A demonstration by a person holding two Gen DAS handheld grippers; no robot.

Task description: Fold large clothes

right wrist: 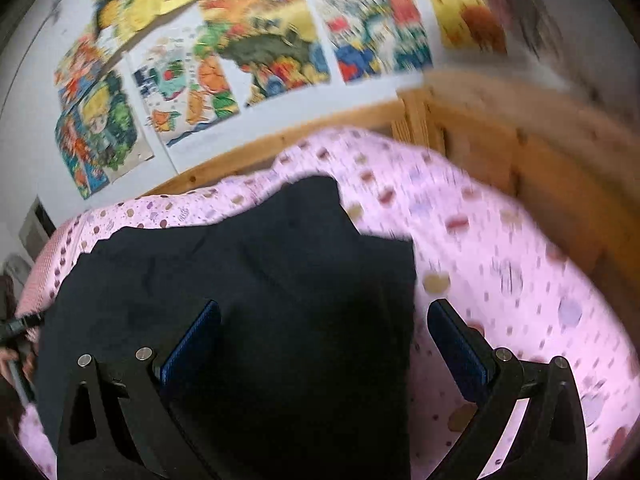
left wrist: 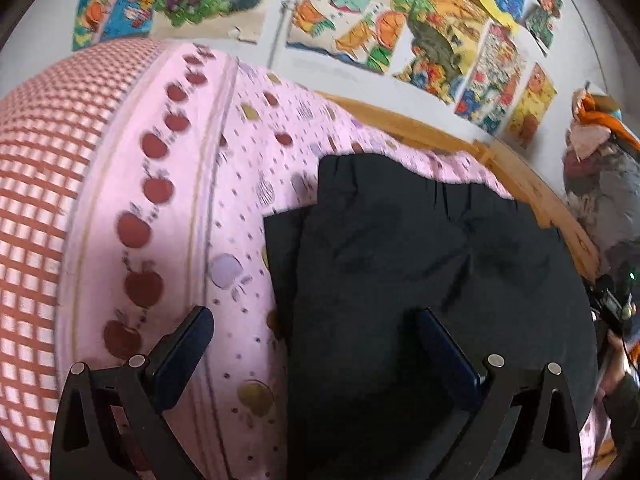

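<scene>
A black garment (left wrist: 432,264) lies partly folded on a pink patterned bedspread (left wrist: 240,208). My left gripper (left wrist: 316,316) is open above the garment's left edge, one finger over the pink cloth, the other over the black fabric. In the right wrist view the same black garment (right wrist: 248,280) spreads across the bedspread (right wrist: 500,264). My right gripper (right wrist: 326,312) is open above the garment's right edge, its left finger over black fabric, its right finger over pink cloth. Nothing sits between either pair of fingers.
A pink checked pillow (left wrist: 44,200) lies at the left of the bed. A wooden bed frame (right wrist: 500,152) runs along the far side and right. Colourful drawings (left wrist: 440,32) cover the wall. The other gripper and a hand (left wrist: 612,320) show at the right edge.
</scene>
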